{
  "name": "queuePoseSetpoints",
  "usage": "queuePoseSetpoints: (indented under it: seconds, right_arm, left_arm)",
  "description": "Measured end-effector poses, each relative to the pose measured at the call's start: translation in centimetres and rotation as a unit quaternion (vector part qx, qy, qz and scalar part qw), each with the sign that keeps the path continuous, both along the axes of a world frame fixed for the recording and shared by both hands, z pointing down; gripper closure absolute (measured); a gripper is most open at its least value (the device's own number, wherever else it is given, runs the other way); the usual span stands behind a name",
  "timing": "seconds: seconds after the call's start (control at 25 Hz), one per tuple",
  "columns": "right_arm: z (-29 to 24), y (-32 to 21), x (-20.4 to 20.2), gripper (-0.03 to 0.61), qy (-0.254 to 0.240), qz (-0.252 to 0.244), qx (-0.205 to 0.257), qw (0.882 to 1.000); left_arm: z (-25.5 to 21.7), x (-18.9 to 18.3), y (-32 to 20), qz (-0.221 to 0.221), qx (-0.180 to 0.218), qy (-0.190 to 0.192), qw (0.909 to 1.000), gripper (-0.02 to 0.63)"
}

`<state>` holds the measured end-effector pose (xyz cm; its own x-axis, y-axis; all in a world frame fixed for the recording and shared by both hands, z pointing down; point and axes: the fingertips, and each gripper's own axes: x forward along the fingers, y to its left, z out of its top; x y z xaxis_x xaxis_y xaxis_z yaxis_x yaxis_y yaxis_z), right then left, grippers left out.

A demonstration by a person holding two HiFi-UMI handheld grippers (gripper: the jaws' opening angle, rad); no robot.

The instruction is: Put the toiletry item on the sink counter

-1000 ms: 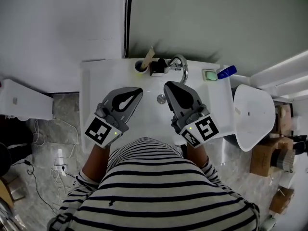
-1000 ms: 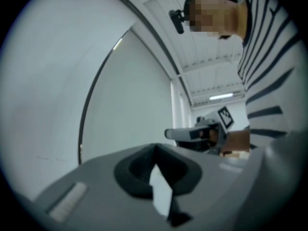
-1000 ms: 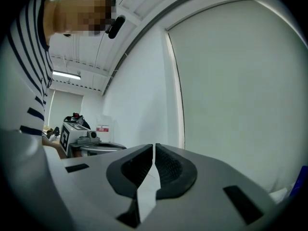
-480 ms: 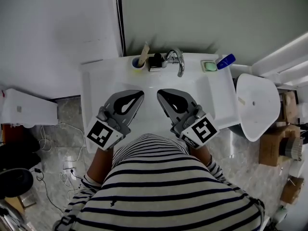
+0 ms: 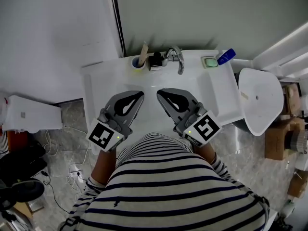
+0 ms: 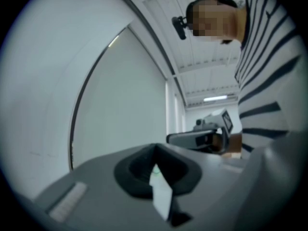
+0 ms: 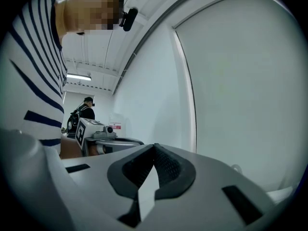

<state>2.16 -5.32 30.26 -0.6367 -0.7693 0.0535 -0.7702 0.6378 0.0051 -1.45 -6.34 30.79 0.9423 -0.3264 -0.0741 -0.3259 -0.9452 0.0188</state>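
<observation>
A blue toiletry bottle lies at the back right corner of the white sink counter, beside a green soap dish. My left gripper and right gripper hover side by side over the basin, close to my striped shirt, tips pointing towards the faucet. Both are shut with nothing between the jaws. In the left gripper view the gripper points up at a wall, and in the right gripper view the gripper does the same. Neither gripper view shows the counter.
A cup with a toothbrush and a small black item stand left of the faucet. A white oval seat is at the right, with cardboard boxes beyond it. A white box and cables lie on the floor at left.
The right gripper has drawn left and back from the faucet, and now sits level with the left one. The left gripper has barely moved.
</observation>
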Motion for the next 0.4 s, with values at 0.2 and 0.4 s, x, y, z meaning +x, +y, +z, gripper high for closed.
queuePoseSetpoints:
  seconds: [0.2,0.4]
  right_arm:
    - [-0.02,-0.06,-0.16,0.569,0.002,-0.001,-0.001,1.000]
    - [0.04,-0.07,-0.20,0.570,0.005,-0.003,-0.004,1.000]
  left_arm:
    - [-0.04,0.03,0.07,0.005,-0.001,0.000,1.0000,0.607]
    - [0.07,0.22,0.12,0.010,-0.005,-0.002,0.9999,0.607]
